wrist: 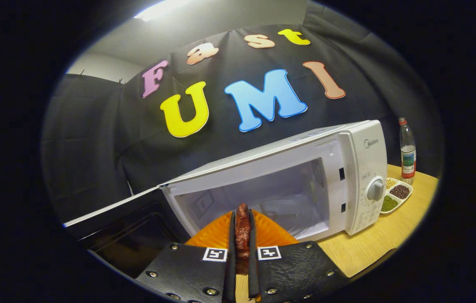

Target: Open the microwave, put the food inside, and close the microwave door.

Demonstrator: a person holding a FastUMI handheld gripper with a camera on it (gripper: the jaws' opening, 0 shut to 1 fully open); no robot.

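A staged booth: black cloth wall (95, 139) behind a microwave (288, 185) on a wooden table (389, 235).

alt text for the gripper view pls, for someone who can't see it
The gripper is shut on a reddish-brown strip of food, held just before the open cavity of a white microwave whose door swings out leftward. Beyond it, a wooden table holds a white divided dish of beans and a clear bottle.

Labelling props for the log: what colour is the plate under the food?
Orange, with ribs; the plate shows best in the gripper view, under the tongs.
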